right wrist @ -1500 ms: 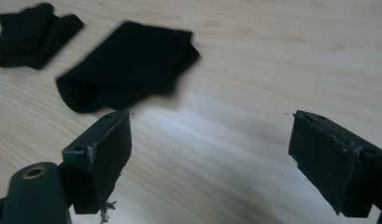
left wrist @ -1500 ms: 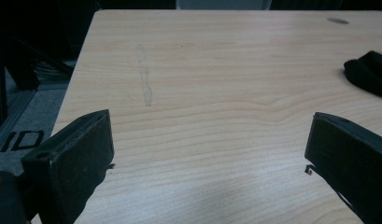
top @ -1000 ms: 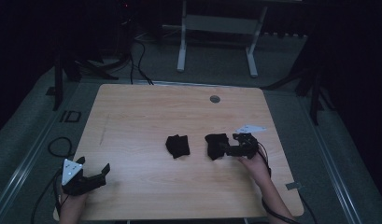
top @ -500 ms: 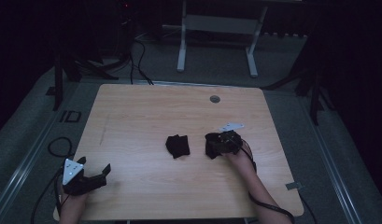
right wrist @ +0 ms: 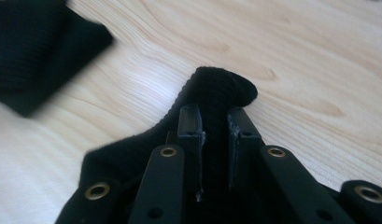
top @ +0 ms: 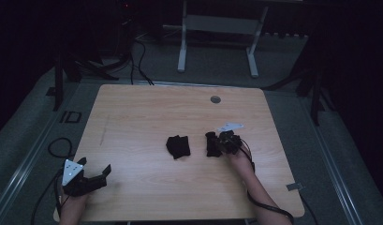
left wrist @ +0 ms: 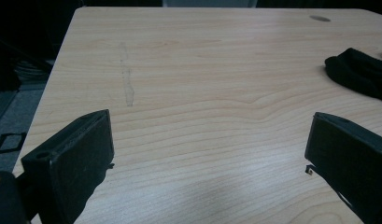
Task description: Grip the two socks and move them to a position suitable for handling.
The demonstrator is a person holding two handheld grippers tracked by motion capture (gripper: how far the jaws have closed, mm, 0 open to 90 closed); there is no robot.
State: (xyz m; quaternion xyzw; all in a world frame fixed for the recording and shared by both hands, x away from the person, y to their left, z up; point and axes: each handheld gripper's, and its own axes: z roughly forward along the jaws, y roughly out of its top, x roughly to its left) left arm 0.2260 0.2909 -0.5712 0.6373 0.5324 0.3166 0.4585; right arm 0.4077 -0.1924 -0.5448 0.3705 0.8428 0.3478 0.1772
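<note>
A: Starting with the biggest: wooden table (top: 147, 117), light grain, small round grommet (top: 215, 99) at far centre.

B: Noted. Next down?

A: Left gripper (top: 96, 174) parked at near left corner, jaws spread wide, gripping nothing. Confirmed in left gripper view (left wrist: 207, 154): bare wood between the jaws.

B: And the right?

A: Right gripper (top: 216, 143) right of centre, jaws pinched nearly together on a fold of black cloth (top: 211, 144). Right gripper view (right wrist: 215, 140) gives the clamp clearly: ribbed knit bunched between the jaws, a rounded hump (right wrist: 221, 88) poking out beyond the tips.

B: Second piece?

A: Yes, another black cloth (top: 178, 146) flat at table centre, just left of the held one, apart from it. Looks like a sock pair, can't confirm.

B: Handling?

A: Judging soft, light, limp, not fragile, not slippery on wood. Will sag and drape when lifted. Best taken at a bunched fold or edge, deep between the jaws, as now.

B: View differences?

A: High view gives layout and spacing of both pieces, but the grip itself reads as a dark blob. Right gripper view gives knit texture and the bite, plus blurred corner of the other cloth (right wrist: 34, 51) at upper left. Left gripper view catches that piece's edge (left wrist: 359, 70) at far right.
</note>
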